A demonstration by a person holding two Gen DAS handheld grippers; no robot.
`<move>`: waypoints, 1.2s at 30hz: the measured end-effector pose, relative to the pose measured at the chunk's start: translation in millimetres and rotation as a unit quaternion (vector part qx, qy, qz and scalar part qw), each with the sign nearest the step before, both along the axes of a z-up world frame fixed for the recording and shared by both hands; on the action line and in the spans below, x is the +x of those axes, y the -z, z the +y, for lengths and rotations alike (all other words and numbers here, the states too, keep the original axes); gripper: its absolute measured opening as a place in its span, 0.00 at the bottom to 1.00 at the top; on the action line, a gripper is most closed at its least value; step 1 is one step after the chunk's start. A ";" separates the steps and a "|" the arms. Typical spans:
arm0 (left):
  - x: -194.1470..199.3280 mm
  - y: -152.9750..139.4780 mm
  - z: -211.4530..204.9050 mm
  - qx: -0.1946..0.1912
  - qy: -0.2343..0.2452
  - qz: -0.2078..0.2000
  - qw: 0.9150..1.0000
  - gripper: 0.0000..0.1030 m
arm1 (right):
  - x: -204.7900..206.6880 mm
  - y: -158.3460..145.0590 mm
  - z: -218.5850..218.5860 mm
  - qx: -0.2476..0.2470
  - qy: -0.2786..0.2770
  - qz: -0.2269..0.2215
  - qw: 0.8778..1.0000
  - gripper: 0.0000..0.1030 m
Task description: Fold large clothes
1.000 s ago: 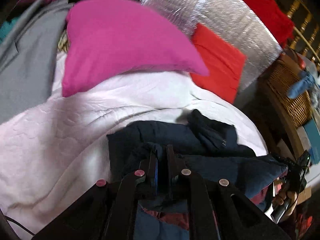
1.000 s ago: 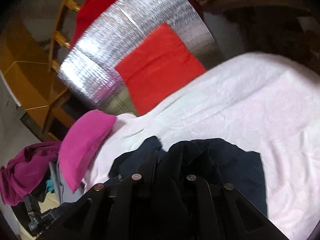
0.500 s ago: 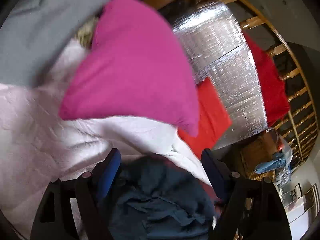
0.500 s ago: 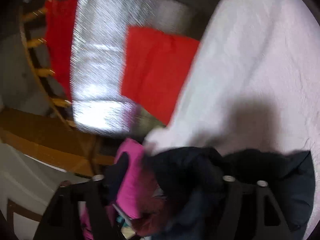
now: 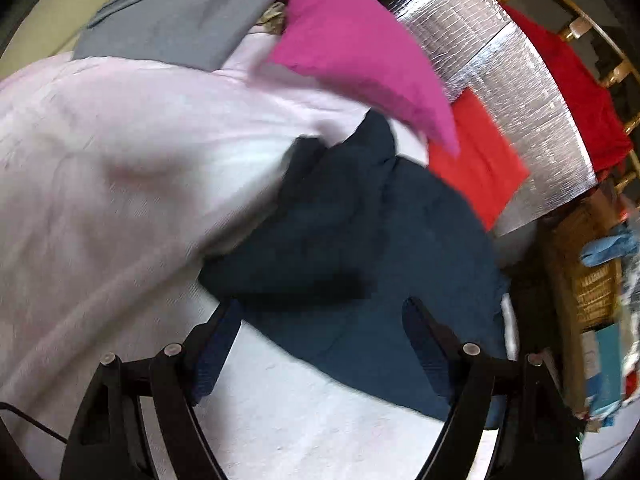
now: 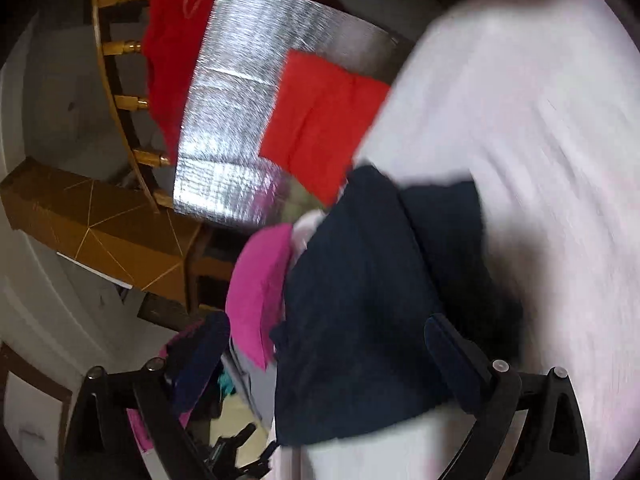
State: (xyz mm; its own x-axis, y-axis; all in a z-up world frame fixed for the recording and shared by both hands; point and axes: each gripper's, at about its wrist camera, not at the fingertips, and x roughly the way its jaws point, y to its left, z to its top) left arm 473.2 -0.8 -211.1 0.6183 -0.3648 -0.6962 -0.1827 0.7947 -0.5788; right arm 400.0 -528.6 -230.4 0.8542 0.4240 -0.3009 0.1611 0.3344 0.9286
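The left gripper (image 5: pixel 320 312) is seen with its jaws spread wide, nothing held between them. The right gripper (image 6: pixel 328 328) is likewise spread wide and grips nothing. The navy garment (image 5: pixel 360 240) is found lying bunched on the pale pink bedspread (image 5: pixel 100 160), released, beside the magenta pillow (image 5: pixel 360 56) and a red cloth (image 5: pixel 476 160). A silver foil panel (image 5: pixel 500 52) is noted behind. No legible brand, label or writing can be made out; both views are blurred.
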 end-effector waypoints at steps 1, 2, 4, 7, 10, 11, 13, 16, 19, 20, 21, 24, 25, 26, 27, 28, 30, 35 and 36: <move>-1.3 5.9 -1.4 0.007 -0.004 0.006 1.000 0.81 | -8.7 11.4 6.8 0.008 0.000 0.010 1.000 0.97; -0.2 13.6 -1.1 0.004 -0.005 0.024 1.000 0.81 | -12.5 21.6 11.6 0.010 0.001 0.020 1.000 0.97; 3.1 26.4 0.8 -0.024 -0.001 0.043 0.999 0.81 | -10.8 40.6 17.9 0.006 0.007 0.046 0.999 0.97; 11.6 39.2 10.3 -0.054 -0.014 0.046 0.997 0.81 | 5.8 58.4 18.4 0.010 0.024 0.061 0.998 0.94; 22.7 39.2 15.6 -0.071 -0.026 0.023 0.997 0.82 | 29.3 48.9 19.5 -0.019 0.034 0.042 0.998 0.92; 26.1 39.4 17.4 -0.077 -0.032 0.016 0.996 0.82 | 42.6 48.9 19.2 -0.032 0.038 0.061 0.997 0.92; 30.3 44.2 22.5 -0.103 -0.042 0.016 0.994 0.82 | 58.2 53.0 17.0 -0.048 0.043 0.086 0.994 0.88; 38.2 49.8 26.1 -0.121 -0.048 0.005 0.991 0.82 | 76.3 52.8 16.0 -0.095 0.059 0.101 0.989 0.72; 46.3 48.4 24.2 -0.124 -0.035 -0.010 0.992 0.51 | 80.5 53.3 15.5 -0.107 0.066 0.114 0.985 0.54; 46.3 47.5 24.5 -0.123 -0.030 -0.014 0.992 0.41 | 80.4 48.2 18.9 -0.118 0.065 0.112 0.985 0.49; 44.5 43.8 25.2 -0.122 -0.026 -0.021 0.992 0.33 | 78.4 41.3 22.4 -0.134 0.064 0.108 0.983 0.40; 36.6 27.8 27.2 -0.106 -0.027 -0.046 0.993 0.24 | 70.0 20.1 34.9 -0.170 0.061 0.098 0.979 0.32; 33.6 23.3 27.4 -0.099 -0.027 -0.051 0.993 0.23 | 64.7 13.9 38.8 -0.174 0.062 0.096 0.978 0.31; 29.5 18.9 29.4 -0.095 -0.029 -0.052 0.994 0.23 | 58.9 9.8 45.3 -0.179 0.062 0.094 0.977 0.30; 23.9 15.9 32.2 -0.095 -0.030 -0.050 0.994 0.23 | 51.8 5.4 49.2 -0.185 0.060 0.092 0.977 0.30; 17.0 13.3 35.1 -0.095 -0.031 -0.048 0.994 0.22 | 42.8 2.1 52.4 -0.189 0.055 0.090 0.976 0.30; 1.4 9.6 40.3 -0.091 -0.029 -0.043 0.995 0.22 | 25.8 2.2 52.8 -0.180 0.049 0.090 0.978 0.30; -50.8 14.5 54.6 -0.088 -0.021 -0.021 0.996 0.22 | -36.5 18.4 58.4 -0.143 0.035 0.101 0.984 0.30; -59.6 17.9 57.8 -0.093 -0.023 -0.014 0.995 0.22 | -47.4 20.6 59.6 -0.137 0.032 0.102 0.985 0.30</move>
State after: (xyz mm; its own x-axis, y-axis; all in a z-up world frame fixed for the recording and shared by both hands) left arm 413.6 57.0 -229.0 0.6555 -0.4575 -0.6008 -0.1971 0.6643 -0.7210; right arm 352.6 -468.9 -251.1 0.7868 0.2496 -0.5646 0.3637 0.5515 0.7507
